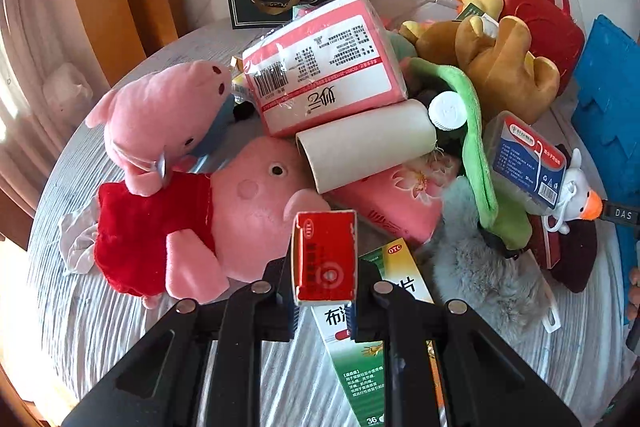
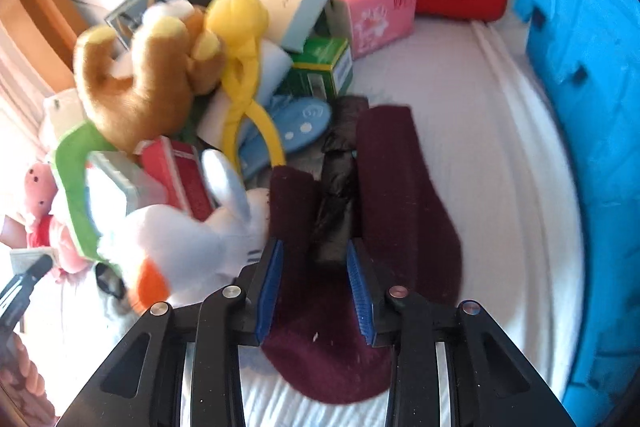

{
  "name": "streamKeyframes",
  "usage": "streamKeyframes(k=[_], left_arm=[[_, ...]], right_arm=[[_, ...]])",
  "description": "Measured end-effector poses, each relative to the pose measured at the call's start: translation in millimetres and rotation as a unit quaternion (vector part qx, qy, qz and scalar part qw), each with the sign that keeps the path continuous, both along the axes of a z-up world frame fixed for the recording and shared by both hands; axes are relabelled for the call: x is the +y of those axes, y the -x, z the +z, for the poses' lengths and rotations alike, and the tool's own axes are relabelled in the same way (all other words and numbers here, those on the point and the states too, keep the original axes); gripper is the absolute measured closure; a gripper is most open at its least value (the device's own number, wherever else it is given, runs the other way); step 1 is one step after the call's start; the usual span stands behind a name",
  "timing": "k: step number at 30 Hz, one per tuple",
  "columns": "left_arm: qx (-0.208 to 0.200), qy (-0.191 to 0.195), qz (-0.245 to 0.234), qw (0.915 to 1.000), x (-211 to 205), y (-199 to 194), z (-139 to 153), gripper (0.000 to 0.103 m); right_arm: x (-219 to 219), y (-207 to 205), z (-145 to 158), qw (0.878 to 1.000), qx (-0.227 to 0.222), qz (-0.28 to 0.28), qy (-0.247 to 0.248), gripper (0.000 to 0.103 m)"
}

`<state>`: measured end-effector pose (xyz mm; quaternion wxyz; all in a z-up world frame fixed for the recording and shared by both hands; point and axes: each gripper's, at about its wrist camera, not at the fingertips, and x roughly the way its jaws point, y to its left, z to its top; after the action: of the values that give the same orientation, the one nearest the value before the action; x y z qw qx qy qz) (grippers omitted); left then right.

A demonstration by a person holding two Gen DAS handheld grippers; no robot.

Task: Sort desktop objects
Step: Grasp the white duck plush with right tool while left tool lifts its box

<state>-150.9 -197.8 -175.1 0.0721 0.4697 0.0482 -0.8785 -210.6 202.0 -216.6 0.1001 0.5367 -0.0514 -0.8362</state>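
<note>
- Left gripper [image 1: 325, 301]: clenched on a small red medicine box [image 1: 325, 257], its pads pressing the box's two narrow sides. The box is clear of the bed cover, just in front of the red-dressed pink pig plush [image 1: 192, 227] and directly over the green-and-yellow OTC box [image 1: 384, 307].
- Box orientation: the long axis runs along the fingers, away from the camera toward the pile; the open flap end points toward the pig plush, and the broad red face is turned up.
- Right gripper [image 2: 314, 267]: jaws partly closed around a crumpled black roll [image 2: 334, 195] that lies between the two maroon slippers [image 2: 400, 195]. The view is blurred; the right blue pad seems to touch the roll, and a small gap shows at the left pad, so a firm grip is not confirmed.
- Roll orientation: the long axis runs lengthwise between the fingers, pointing away toward the green box [image 2: 320, 71] behind the slippers.
- Procedure, as a judgement: close fully on the roll alone, and verify that no slipper fabric is caught between the pads before lifting.
- Lift straight up. The white goose plush [image 2: 192, 235] lies just left of the slippers and could be dragged along.
- Hold the red box level so that the open flap does not spill its contents.
</note>
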Motion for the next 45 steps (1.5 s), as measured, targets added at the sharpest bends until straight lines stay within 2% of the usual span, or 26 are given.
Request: streamKeyframes(k=[6, 8, 11, 14, 16, 17, 20, 23, 25, 26, 27, 28, 32, 38, 45], left_arm=[[-0.048, -0.016, 0.023, 0.9985, -21, -10, -42, 0.086], [-0.047, -0.019, 0.026, 0.9984, -25, -12, -43, 0.086], [-0.04, -0.016, 0.023, 0.9988, -26, -12, -38, 0.086], [-0.025, -0.012, 0.018, 0.9994, -25, -10, -28, 0.086], [-0.014, -0.013, 0.011, 0.9998, -22, -8, -20, 0.086], [-0.008, -0.014, 0.005, 0.9999, -20, -7, -17, 0.086], [0.007, -0.009, -0.017, 0.9998, -8, -3, -7, 0.086], [0.016, -0.006, -0.039, 0.9991, 11, -13, 1, 0.086], [0.02, -0.006, -0.051, 0.9985, 22, -15, -1, 0.086], [0.021, -0.005, -0.056, 0.9982, 26, -14, 0, 0.086], [0.023, -0.003, -0.061, 0.9979, 37, -15, -1, 0.086], [0.025, -0.002, -0.063, 0.9977, 52, -16, -5, 0.086], [0.038, 0.007, -0.075, 0.9965, 61, -34, 8, 0.086], [0.078, 0.024, -0.089, 0.9926, 77, -48, 38, 0.086], [0.146, 0.031, -0.125, 0.9808, 114, -65, 90, 0.086]], right_arm=[[5, 18, -16, 1.0, -0.023, -0.016, 0.007, 0.062], [8, 16, -15, 0.999, -0.023, -0.021, 0.015, 0.062], [5, -3, 5, 1.0, 0.004, -0.019, 0.015, 0.061], [-5, -28, 31, 0.999, 0.034, -0.004, 0.029, 0.053], [-17, -45, 50, 0.997, 0.054, 0.016, 0.045, 0.052], [-23, -51, 58, 0.997, 0.063, 0.024, 0.048, 0.049], [-46, -59, 66, 0.995, 0.074, 0.053, 0.049, 0.026], [-74, -54, 56, 0.995, 0.072, 0.066, 0.02, 0.026], [-85, -46, 42, 0.996, 0.059, 0.068, 0.015, 0.029], [-88, -45, 35, 0.996, 0.056, 0.065, 0.01, 0.034], [-91, -41, 30, 0.997, 0.056, 0.059, -0.004, 0.044], [-91, -38, 25, 0.997, 0.055, 0.058, -0.006, 0.044], [-88, -45, 33, 0.997, 0.065, 0.051, -0.004, 0.049], [-73, -76, 77, 0.993, 0.103, 0.055, 0.026, 0.049], [-53, -119, 154, 0.977, 0.199, 0.057, 0.041, 0.05]])
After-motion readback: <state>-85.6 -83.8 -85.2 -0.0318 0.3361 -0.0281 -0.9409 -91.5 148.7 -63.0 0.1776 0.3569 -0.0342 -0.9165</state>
